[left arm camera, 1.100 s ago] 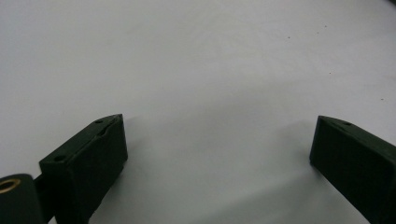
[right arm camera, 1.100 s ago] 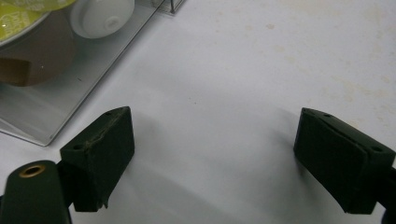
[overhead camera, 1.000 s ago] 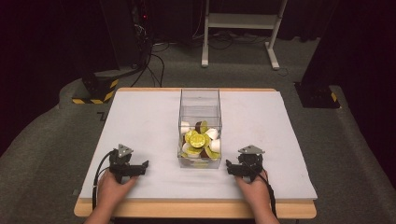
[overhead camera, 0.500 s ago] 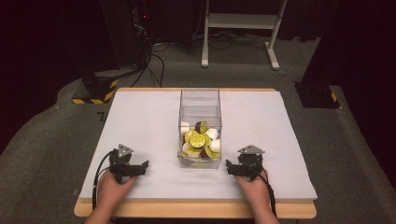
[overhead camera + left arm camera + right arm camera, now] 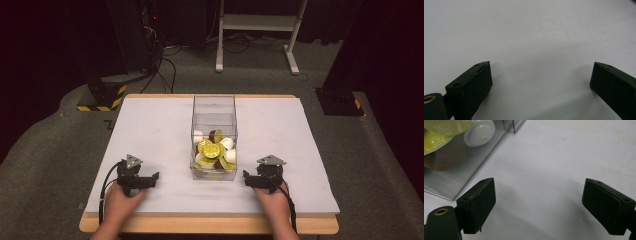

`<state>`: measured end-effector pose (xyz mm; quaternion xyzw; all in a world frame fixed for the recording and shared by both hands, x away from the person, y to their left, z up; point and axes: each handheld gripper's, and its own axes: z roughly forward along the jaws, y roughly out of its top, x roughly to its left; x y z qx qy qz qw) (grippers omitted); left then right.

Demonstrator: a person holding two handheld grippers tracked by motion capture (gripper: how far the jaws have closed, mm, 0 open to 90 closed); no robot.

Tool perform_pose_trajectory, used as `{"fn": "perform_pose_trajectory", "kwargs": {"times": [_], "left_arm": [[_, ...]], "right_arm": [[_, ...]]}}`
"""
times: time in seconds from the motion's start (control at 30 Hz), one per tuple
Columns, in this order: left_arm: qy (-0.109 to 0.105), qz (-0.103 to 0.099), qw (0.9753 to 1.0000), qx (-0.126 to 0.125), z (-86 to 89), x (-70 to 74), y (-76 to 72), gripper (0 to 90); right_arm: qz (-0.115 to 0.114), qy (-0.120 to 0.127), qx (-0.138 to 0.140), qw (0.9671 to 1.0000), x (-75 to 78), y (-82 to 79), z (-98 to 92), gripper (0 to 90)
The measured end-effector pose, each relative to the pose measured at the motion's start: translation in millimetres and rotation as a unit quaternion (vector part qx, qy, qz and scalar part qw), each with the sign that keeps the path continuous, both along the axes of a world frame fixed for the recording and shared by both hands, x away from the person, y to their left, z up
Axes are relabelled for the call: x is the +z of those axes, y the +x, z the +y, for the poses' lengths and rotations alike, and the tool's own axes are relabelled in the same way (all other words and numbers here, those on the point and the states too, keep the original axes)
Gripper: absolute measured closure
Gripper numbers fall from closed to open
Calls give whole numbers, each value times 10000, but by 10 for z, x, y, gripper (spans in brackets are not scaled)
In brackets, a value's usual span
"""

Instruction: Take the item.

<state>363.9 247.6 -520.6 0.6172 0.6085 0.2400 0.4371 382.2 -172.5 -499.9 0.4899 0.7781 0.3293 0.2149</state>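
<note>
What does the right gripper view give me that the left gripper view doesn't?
Right gripper view alone: a corner of the clear box at upper left, with a white capsule, a green lid and a brown capsule behind its wall.

Left gripper view alone: nothing extra, just bare white table ahead.

Both: their own tongs wide open and empty, left tongs and right tongs, low over the white surface.

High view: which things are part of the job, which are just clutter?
Job:
clear box
coffee capsules inside it
left gripper, jaws open
right gripper, jaws open

Lying about:
white stand on the floor
cables
striped base
</note>
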Motion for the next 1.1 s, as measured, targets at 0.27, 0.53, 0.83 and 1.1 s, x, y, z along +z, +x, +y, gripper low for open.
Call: {"fn": "perform_pose_trajectory", "kwargs": {"times": [0.27, 0.53, 0.83, 1.1], "left_arm": [[-10, 4, 10000, 5, -1, 0, 1, 43], [-5, 2, 10000, 2, 0, 0, 0, 43], [5, 6, 10000, 7, 0, 0, -2, 44], [1, 6, 10000, 2, 0, 0, 0, 43]], "right_arm": [[-197, 0, 94, 9998, 62, -42, -4, 103], [-342, 24, 221, 9992, 104, -90, 18, 101], [-381, 56, 420, 9984, 147, -90, 81, 111], [-565, 76, 513, 9971, 235, -117, 103, 110]]}}
